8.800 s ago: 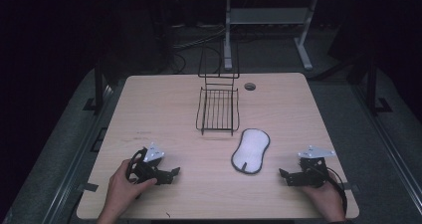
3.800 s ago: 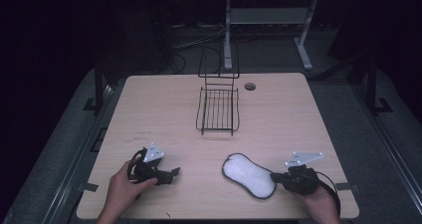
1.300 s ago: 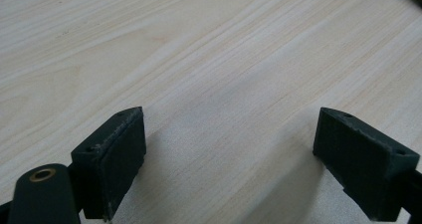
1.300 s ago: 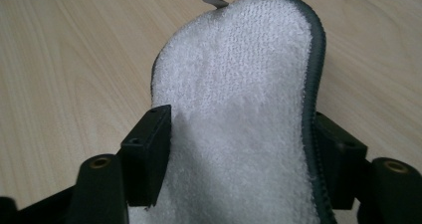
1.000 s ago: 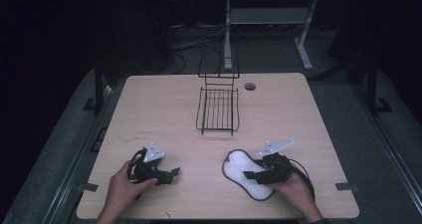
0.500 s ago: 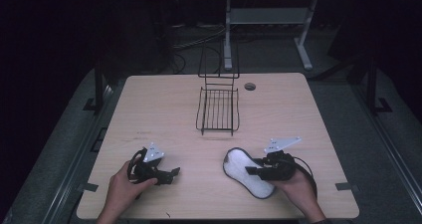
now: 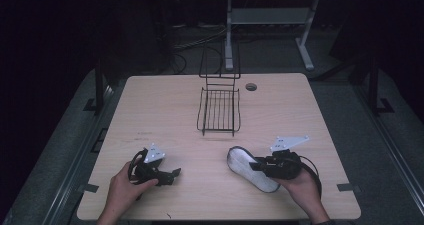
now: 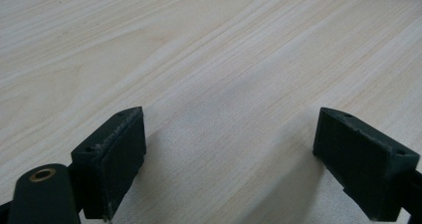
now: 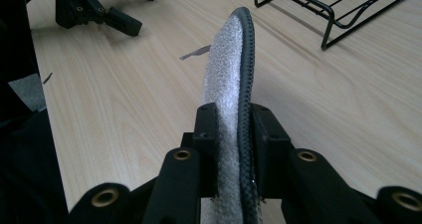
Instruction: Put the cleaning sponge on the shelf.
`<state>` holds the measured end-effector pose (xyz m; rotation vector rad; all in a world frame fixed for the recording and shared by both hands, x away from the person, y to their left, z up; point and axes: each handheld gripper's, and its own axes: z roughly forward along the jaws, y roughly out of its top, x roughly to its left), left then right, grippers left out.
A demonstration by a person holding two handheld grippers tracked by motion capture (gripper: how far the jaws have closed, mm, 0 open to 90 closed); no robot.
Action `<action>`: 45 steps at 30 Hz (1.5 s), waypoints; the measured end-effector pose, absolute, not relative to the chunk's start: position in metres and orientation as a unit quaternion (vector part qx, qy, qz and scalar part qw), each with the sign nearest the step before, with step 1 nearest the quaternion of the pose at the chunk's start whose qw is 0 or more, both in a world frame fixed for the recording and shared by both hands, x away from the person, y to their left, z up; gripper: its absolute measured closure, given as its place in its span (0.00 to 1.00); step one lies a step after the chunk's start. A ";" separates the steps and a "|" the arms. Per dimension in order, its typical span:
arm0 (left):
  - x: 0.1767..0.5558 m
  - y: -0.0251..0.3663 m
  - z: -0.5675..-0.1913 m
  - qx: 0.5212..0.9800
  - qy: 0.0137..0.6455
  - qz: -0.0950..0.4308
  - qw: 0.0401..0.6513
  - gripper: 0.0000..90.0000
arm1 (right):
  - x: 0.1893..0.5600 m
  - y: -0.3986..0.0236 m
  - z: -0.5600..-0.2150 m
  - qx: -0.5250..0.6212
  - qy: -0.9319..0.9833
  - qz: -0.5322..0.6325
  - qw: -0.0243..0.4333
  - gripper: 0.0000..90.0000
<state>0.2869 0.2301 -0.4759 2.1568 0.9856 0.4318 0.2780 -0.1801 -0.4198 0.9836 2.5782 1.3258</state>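
Note:
A pale fuzzy insole (image 7: pixel 243 166) with a black stitched rim lies at the front right of the wooden table (image 7: pixel 165 110). My right gripper (image 7: pixel 256 165) has just been closing its jaws and is shut on it. In the right gripper view the insole (image 9: pixel 231 59) stands on edge, and both pads of the right gripper (image 9: pixel 234 129) press its sides. My left gripper (image 7: pixel 172 175) rests at the front left, held by a hand. Seen in its own view, the left gripper (image 8: pixel 229 154) is open over bare wood with nothing between its jaws.
A black wire rack (image 7: pixel 219 110) stands at the table's middle back, also seen in the right gripper view as the rack (image 9: pixel 338 5) at top right. A small round hole (image 7: pixel 251 87) lies behind it. Table legs and cables sit on the dark floor beyond.
The right gripper's jaws have closed onto the insole, which has tipped from lying flat onto its edge. The left gripper has stayed where it was.

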 end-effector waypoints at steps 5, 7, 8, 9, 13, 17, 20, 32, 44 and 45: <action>0.287 0.230 -0.476 0.836 0.381 0.168 0.358 0.14 | 0.279 -0.183 -0.417 0.324 0.840 0.433 0.043 0.86; 0.287 0.230 -0.476 0.836 0.381 0.168 0.357 0.14 | 0.281 -0.184 -0.417 0.327 0.839 0.433 0.043 0.86; 0.287 0.230 -0.476 0.836 0.382 0.167 0.357 0.14 | 0.281 -0.185 -0.416 0.328 0.838 0.434 0.045 0.86; 0.287 0.230 -0.476 0.836 0.381 0.168 0.357 0.14 | 0.282 -0.186 -0.416 0.328 0.838 0.434 0.047 0.86; 0.287 0.230 -0.476 0.836 0.382 0.168 0.358 0.14 | 0.285 -0.189 -0.413 0.334 0.833 0.439 0.049 0.86; 0.287 0.230 -0.476 0.837 0.381 0.167 0.356 0.14 | 0.289 -0.193 -0.409 0.336 0.829 0.444 0.055 0.86; 0.287 0.230 -0.476 0.836 0.382 0.167 0.357 0.14 | 0.293 -0.194 -0.405 0.336 0.827 0.447 0.060 0.86; 0.287 0.230 -0.476 0.835 0.383 0.167 0.359 0.14 | 0.308 -0.200 -0.391 0.343 0.815 0.461 0.074 0.86; 0.287 0.230 -0.476 0.835 0.382 0.168 0.358 0.14 | 0.324 -0.198 -0.378 0.343 0.808 0.472 0.087 0.86; 0.287 0.230 -0.476 0.835 0.382 0.168 0.359 0.14 | 0.325 -0.198 -0.377 0.343 0.807 0.472 0.088 0.86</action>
